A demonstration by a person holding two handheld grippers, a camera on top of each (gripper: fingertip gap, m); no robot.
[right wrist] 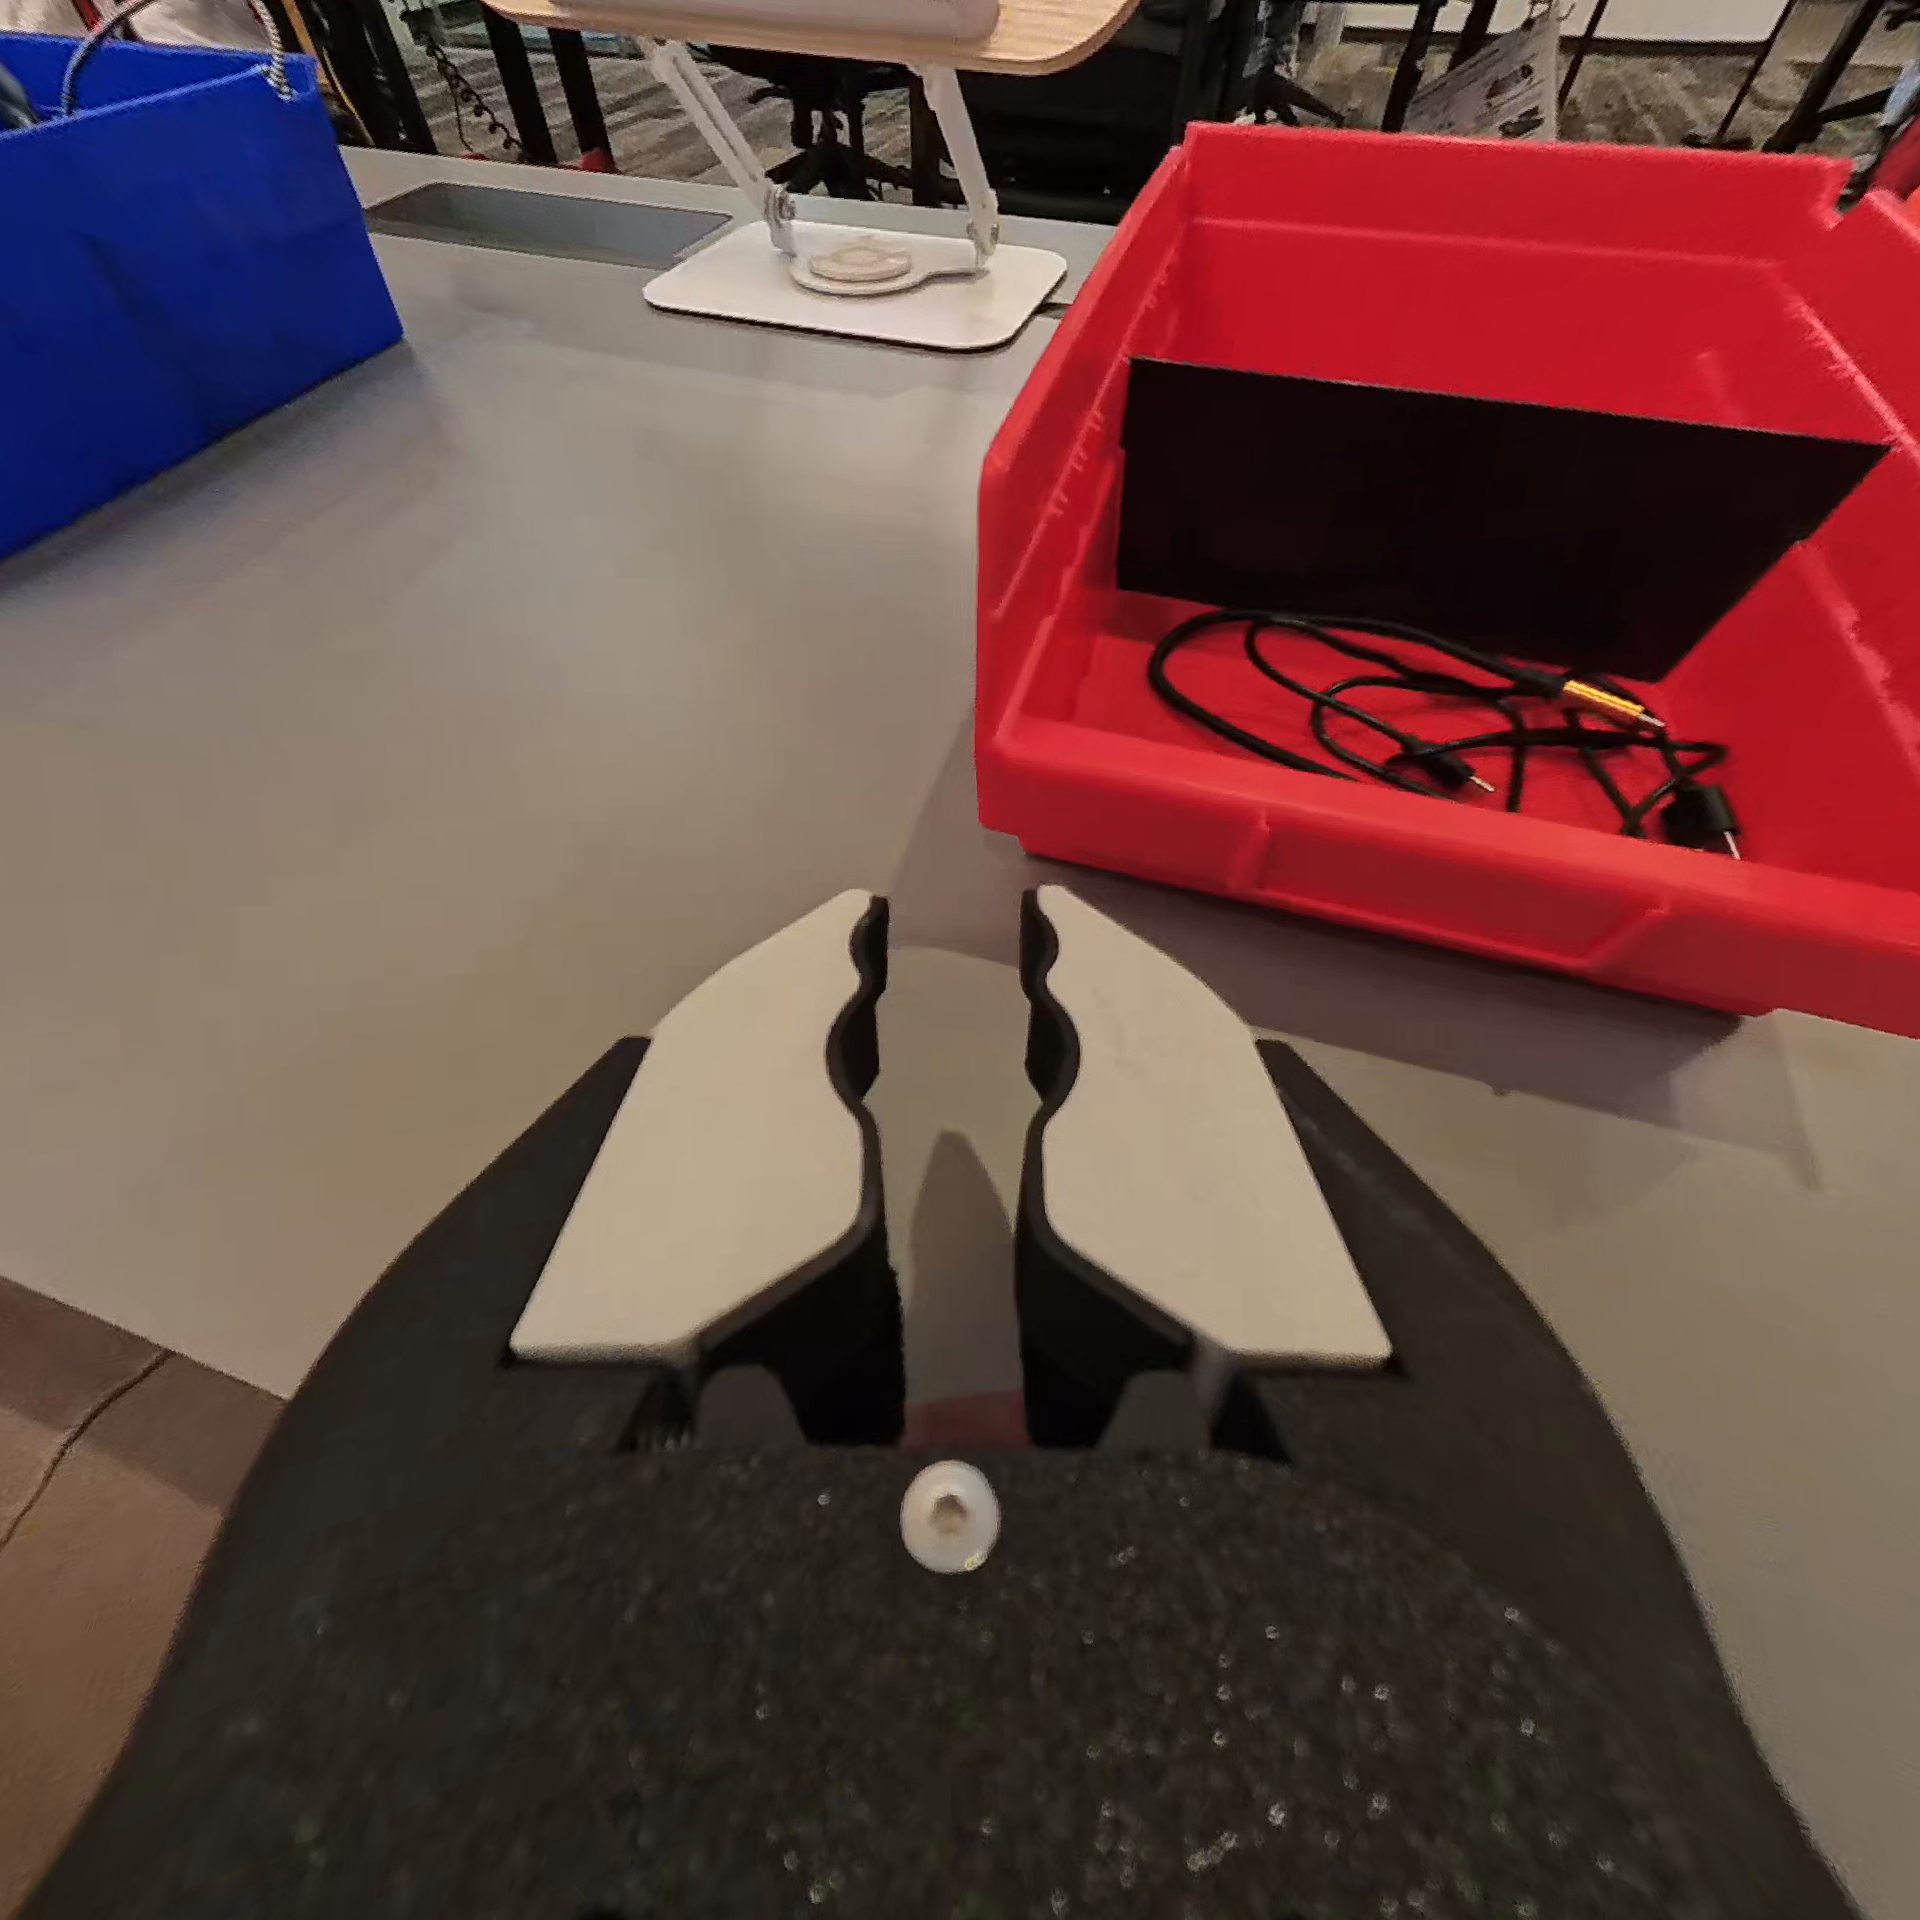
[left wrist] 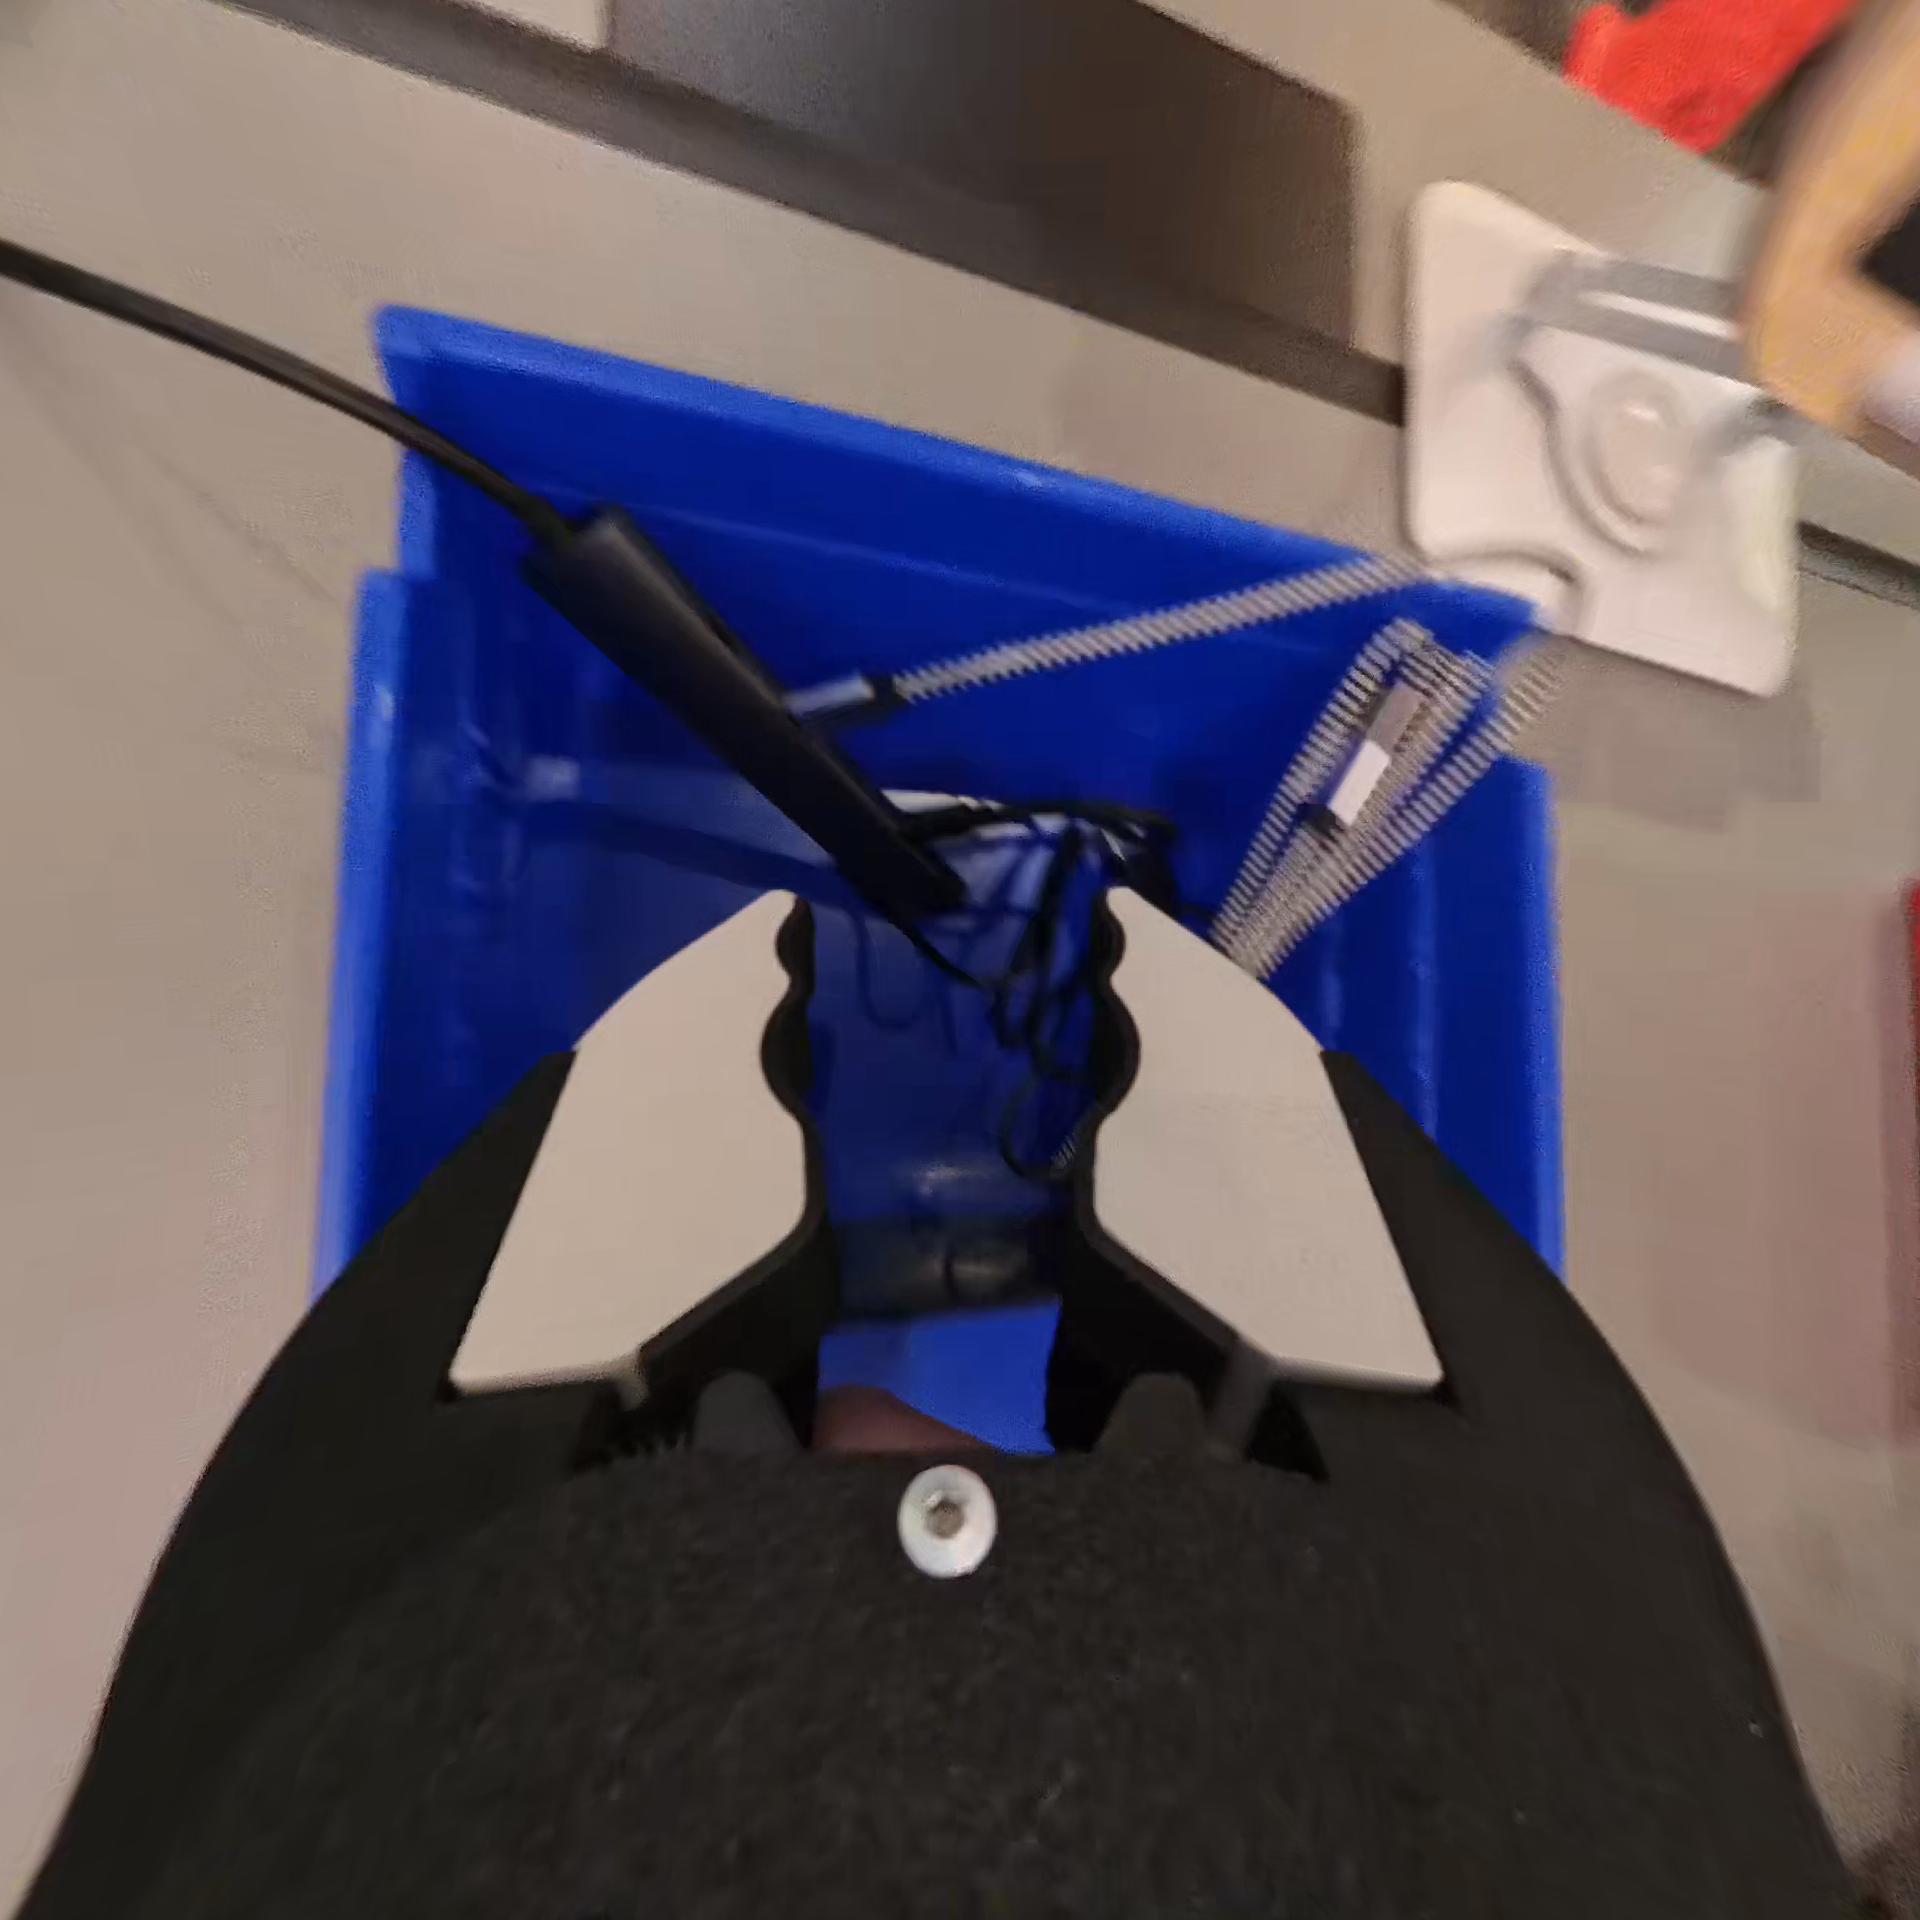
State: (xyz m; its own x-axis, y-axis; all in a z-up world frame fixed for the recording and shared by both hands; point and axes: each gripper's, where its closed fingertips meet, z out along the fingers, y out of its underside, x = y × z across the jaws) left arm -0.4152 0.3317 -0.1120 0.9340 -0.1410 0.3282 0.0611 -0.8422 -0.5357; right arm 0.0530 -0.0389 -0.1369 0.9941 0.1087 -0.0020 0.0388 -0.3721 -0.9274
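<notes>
Left tool gapes wide above blue bin, gripping nothing; thin black wire lies tangled between its tips, beside a braided cable. View blurred. Right tool hovers over table, jaws narrowly apart, empty, near red bin. No legible writing.

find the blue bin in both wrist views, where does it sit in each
Left wrist view: the blue bin fills the centre, seen from above, cables inside, with the left gripper over it, jaws open.
Right wrist view: the same bin sits at the upper left edge, far from the right gripper.
Shared landmark: the white stand base on the grey table.
</notes>
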